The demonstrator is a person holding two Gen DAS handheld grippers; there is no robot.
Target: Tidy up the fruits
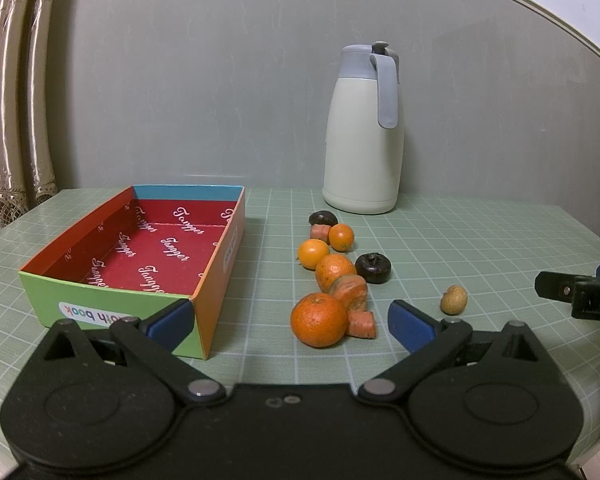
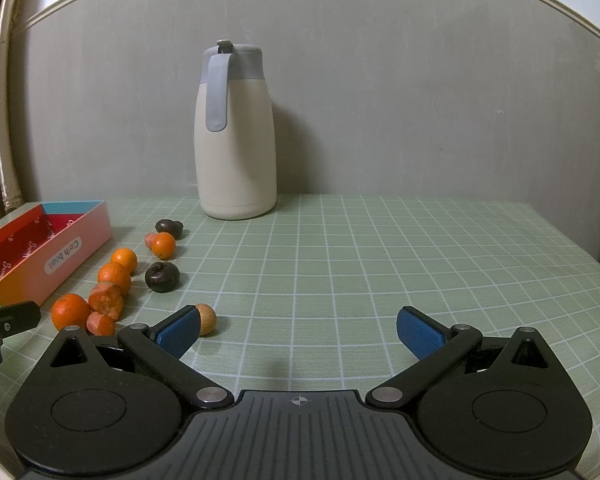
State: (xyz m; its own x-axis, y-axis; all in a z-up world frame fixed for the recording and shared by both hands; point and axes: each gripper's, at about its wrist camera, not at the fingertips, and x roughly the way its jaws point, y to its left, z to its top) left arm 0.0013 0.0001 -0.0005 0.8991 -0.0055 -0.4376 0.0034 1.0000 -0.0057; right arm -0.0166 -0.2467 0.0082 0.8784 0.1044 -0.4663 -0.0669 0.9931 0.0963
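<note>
Several small oranges (image 1: 318, 319) (image 2: 70, 311), carrot chunks (image 1: 349, 291) (image 2: 106, 300), two dark round fruits (image 1: 373, 267) (image 2: 162, 276) and a tan longan (image 1: 453, 299) (image 2: 206, 319) lie in a loose row on the green grid mat. A colourful open box (image 1: 112, 292) (image 2: 62, 260) with a red inside stands left of them, with nothing in it. My left gripper (image 1: 290, 322) is open, just short of the nearest orange. My right gripper (image 2: 298, 330) is open and empty; the longan sits beside its left fingertip (image 2: 180, 330).
A cream thermos jug (image 1: 363, 136) (image 2: 236, 136) with a grey lid stands at the back against the grey wall. Curtains hang at the far left (image 1: 8, 100). The mat's right edge (image 2: 572, 248) drops off. The right gripper's body shows at the left wrist view's right edge (image 1: 580, 292).
</note>
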